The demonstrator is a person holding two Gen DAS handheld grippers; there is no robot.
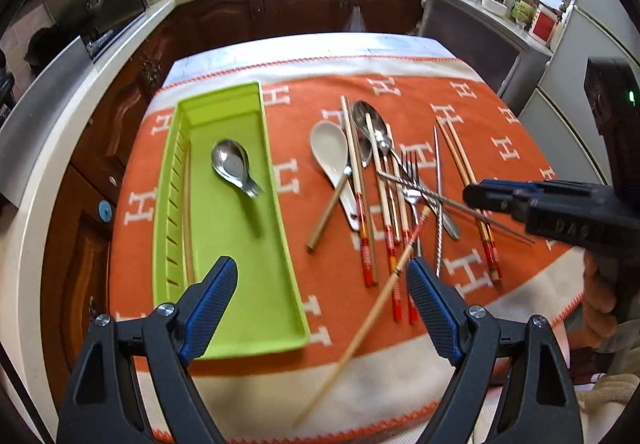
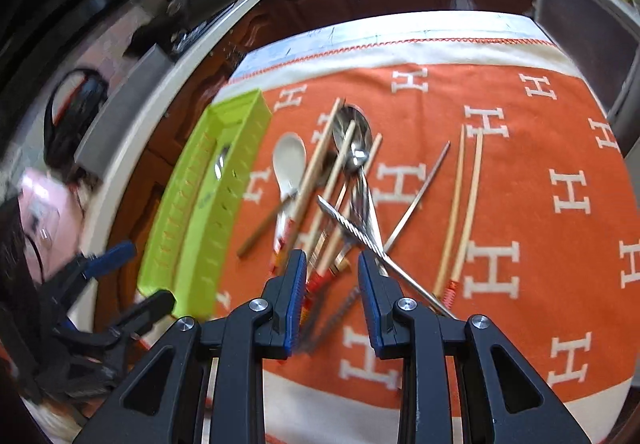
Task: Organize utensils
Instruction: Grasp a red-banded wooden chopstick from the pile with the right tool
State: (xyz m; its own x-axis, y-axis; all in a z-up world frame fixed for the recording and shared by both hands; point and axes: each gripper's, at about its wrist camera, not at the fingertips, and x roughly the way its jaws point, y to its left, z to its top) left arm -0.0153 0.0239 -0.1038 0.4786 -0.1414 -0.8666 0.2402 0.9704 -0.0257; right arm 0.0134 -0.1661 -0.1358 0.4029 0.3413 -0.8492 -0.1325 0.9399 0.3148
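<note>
Barely started tbh: only one metal spoon [image 1: 234,167] has been dropped in the green tray [image 1: 276,179]. The pile of utensils [image 1: 384,179] is left on the orange cloth [image 1: 520,147]. Left gripper [image 1: 322,280] is held wide open, empty. A twisted metal chopstick [image 2: 360,234] looks pinched by the right gripper [image 2: 332,264].

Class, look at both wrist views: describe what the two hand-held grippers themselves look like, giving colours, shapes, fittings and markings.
The left hand-held gripper has two matte black angular arms with triangular cut-outs, silver round bolts at the pivots, and blue textured pads on its fingers. The right hand-held gripper is built the same way. Seen side-on from the left view, its black body carries embossed lettering too blurred to read, beneath a dark box with a green light.
</note>
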